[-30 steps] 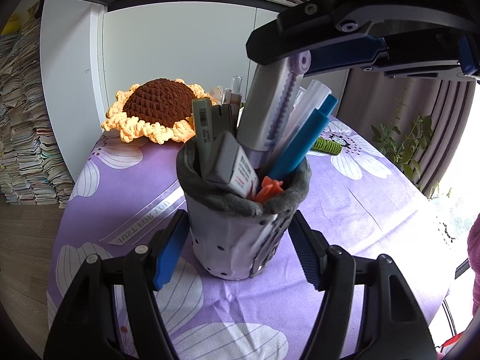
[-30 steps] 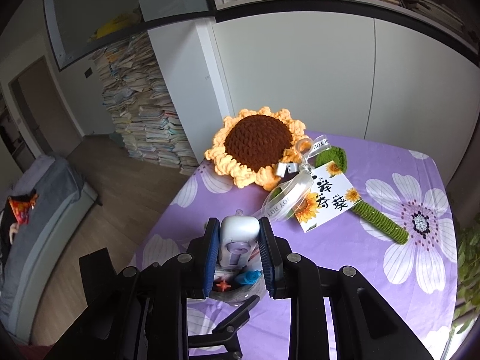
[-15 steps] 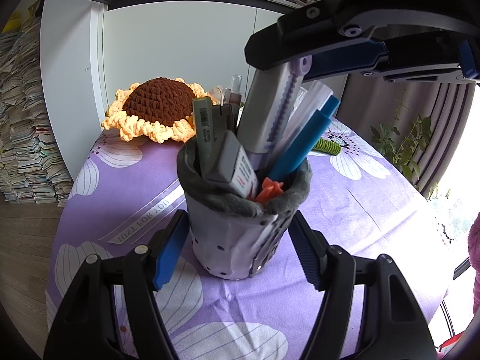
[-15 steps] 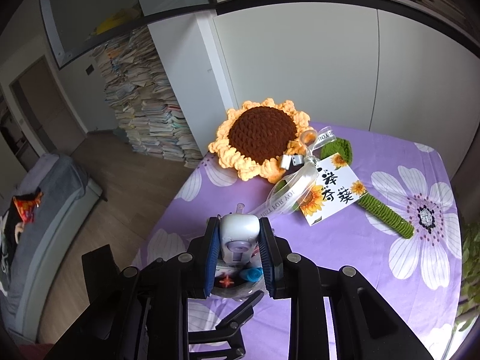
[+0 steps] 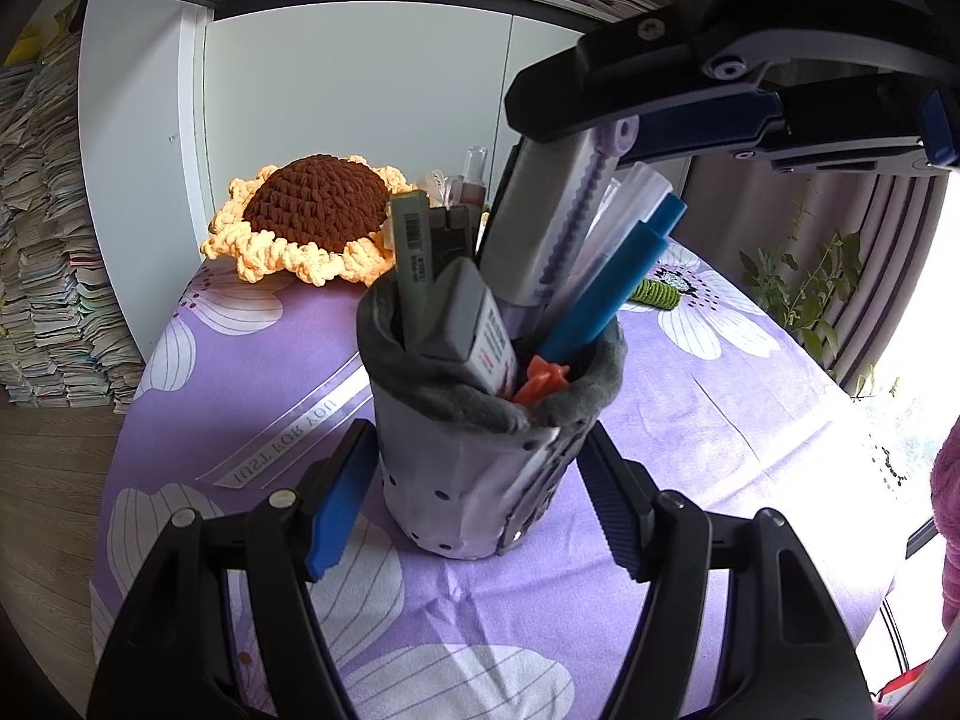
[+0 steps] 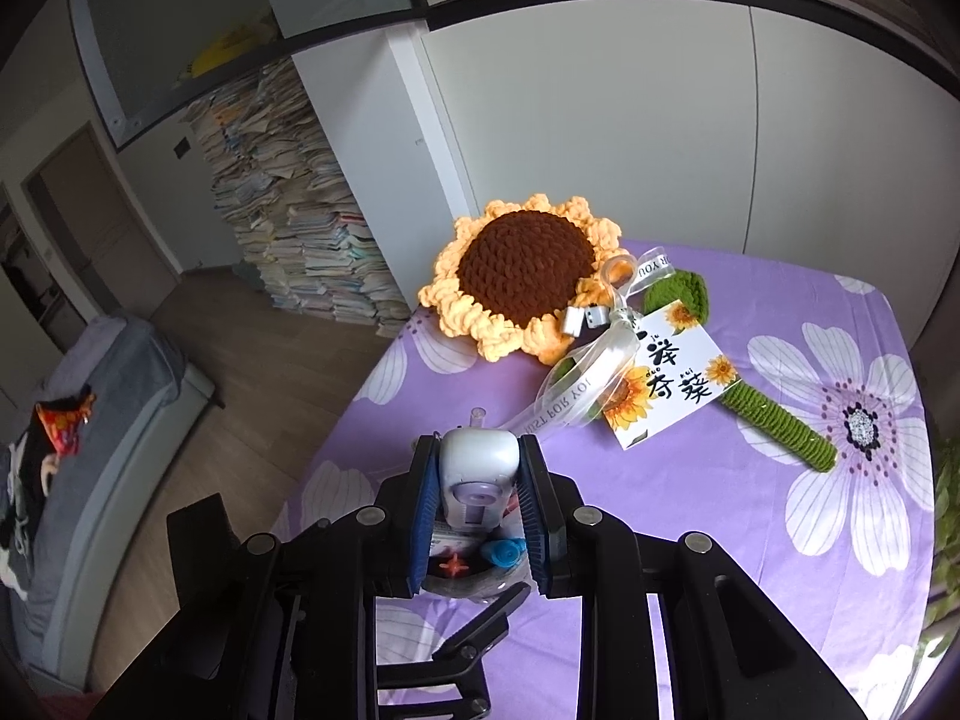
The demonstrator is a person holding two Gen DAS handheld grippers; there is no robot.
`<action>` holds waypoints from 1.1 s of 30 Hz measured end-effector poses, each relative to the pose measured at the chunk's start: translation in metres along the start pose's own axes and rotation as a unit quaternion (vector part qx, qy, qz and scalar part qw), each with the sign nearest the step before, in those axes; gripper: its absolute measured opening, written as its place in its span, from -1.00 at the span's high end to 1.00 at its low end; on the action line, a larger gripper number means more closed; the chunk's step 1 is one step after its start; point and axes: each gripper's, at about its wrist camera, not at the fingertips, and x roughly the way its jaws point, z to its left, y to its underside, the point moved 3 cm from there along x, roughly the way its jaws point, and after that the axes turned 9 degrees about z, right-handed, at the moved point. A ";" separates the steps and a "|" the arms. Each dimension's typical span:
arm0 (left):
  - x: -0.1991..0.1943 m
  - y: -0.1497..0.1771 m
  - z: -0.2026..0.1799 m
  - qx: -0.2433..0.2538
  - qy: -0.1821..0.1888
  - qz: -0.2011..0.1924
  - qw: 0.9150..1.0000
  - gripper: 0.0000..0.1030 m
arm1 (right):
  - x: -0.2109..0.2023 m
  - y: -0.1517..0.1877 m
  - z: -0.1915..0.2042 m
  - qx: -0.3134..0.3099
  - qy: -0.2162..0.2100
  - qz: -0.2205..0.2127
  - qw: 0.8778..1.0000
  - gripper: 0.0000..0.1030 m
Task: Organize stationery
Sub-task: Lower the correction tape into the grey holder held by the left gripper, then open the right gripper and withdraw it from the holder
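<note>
My left gripper (image 5: 474,492) squeezes the grey cup (image 5: 480,456) from both sides on the purple cloth (image 5: 720,420). My right gripper (image 6: 478,504) pinches the top of a white tape roller (image 6: 478,474) that stands in the cup with the pens (image 5: 612,294).

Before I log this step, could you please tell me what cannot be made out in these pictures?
- Holder bottom, left wrist view: hidden by its wall, so how deep the corrector sits is unknown.
- Holder, right wrist view: mostly hidden behind the right gripper.
- Left fingers touching the holder: left wrist view, contact edges unclear.
</note>
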 end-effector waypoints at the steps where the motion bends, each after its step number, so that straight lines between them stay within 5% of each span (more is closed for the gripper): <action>1: 0.000 0.000 0.000 0.000 0.000 0.000 1.000 -0.31 | -0.001 0.001 0.001 -0.004 0.001 -0.001 1.000 0.48; 20: 0.000 -0.001 0.002 -0.001 0.000 0.000 1.000 -0.31 | -0.016 0.003 -0.011 0.025 -0.024 -0.003 0.999 0.43; 33: 0.000 -0.001 0.002 -0.001 0.000 0.000 1.000 -0.31 | -0.023 0.009 -0.007 0.000 0.003 -0.030 1.000 0.43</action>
